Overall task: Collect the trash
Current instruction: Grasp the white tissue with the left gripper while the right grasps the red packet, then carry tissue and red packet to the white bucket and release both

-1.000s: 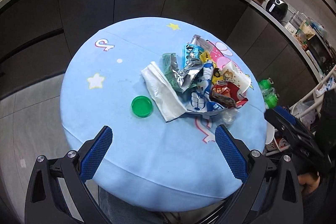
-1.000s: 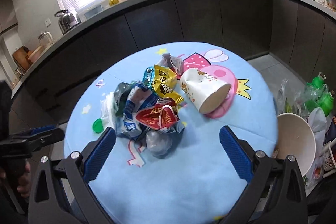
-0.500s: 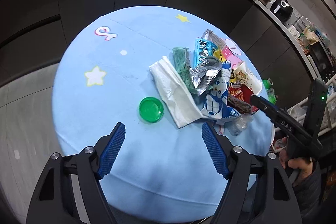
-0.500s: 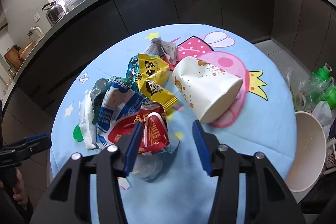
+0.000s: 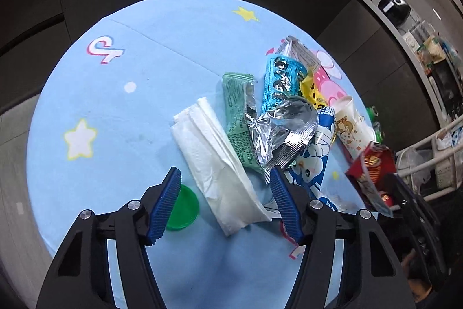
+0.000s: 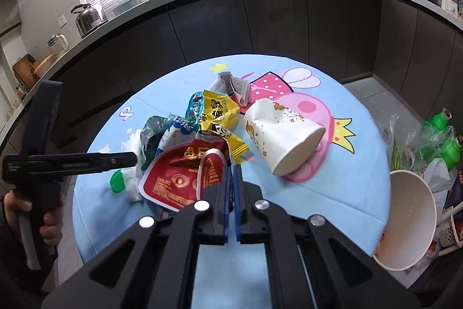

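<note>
A pile of trash lies on the round blue table [image 5: 115,120]: a white napkin [image 5: 220,164], a green wrapper [image 5: 235,106], a crumpled foil wrapper [image 5: 283,135], a blue packet [image 5: 280,80], a yellow wrapper [image 6: 220,112] and a tipped paper cup [image 6: 283,135]. My left gripper [image 5: 225,173] hangs low over the napkin's near end. Its jaws are closing with the napkin between them, and the pads stand clear of it. A green lid [image 5: 182,210] lies by its left finger. My right gripper [image 6: 231,168] is shut on the right edge of the red wrapper [image 6: 179,175].
A white bowl [image 6: 405,210] sits off the table's right edge, with green bottles [image 6: 445,135] and plastic bags behind it. Dark cabinets and a kitchen counter curve round the far side. A hand [image 6: 49,219] holds the left gripper's handle at the left.
My left gripper came forward and down over the napkin while its jaws narrowed. The right gripper's jaws went from wide apart to shut on the red wrapper's edge.
</note>
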The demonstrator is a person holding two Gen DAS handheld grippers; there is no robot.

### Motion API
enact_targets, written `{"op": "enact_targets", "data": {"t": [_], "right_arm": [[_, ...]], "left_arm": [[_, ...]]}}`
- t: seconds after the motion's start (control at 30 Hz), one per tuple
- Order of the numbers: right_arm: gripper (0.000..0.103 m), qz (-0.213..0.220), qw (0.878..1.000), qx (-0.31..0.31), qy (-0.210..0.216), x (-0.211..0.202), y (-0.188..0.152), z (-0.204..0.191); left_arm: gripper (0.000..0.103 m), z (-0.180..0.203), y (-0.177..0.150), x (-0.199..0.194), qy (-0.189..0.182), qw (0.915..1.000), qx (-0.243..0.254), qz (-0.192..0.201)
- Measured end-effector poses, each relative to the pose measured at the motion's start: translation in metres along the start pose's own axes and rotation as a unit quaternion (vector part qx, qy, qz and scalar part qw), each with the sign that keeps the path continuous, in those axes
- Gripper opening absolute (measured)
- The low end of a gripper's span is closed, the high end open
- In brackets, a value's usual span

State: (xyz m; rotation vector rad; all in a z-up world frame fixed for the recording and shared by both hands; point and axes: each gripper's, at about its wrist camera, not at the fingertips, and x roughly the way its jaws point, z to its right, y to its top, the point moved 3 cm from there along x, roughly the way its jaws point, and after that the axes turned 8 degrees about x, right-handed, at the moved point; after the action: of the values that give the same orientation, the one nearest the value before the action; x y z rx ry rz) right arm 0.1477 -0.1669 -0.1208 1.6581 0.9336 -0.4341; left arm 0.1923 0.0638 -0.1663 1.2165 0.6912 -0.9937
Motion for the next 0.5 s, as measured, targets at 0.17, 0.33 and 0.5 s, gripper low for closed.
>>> {"op": "enact_targets", "data": {"t": [0.17,0.33,0.5], "right_arm": [[0.005,0.01,1.0,-0.006,0.002,-0.011,-0.001,-0.005],[0.005,0.018,1.0,-0.01,0.004,-0.02,0.0,-0.009],[0.005,0.031,0.999,-0.016,0.006,-0.033,0.0,-0.013]], "left_arm": [[0.02,0.004,0.003,0.016,0.003,0.9996,0.017,-0.022],[0.003,0.003,0.0,0.011,-0.01,0.9996,0.013,-0.023],[0.002,0.012,-0.001,-0.028,-0.017,0.9994,0.027,0.013]]}}
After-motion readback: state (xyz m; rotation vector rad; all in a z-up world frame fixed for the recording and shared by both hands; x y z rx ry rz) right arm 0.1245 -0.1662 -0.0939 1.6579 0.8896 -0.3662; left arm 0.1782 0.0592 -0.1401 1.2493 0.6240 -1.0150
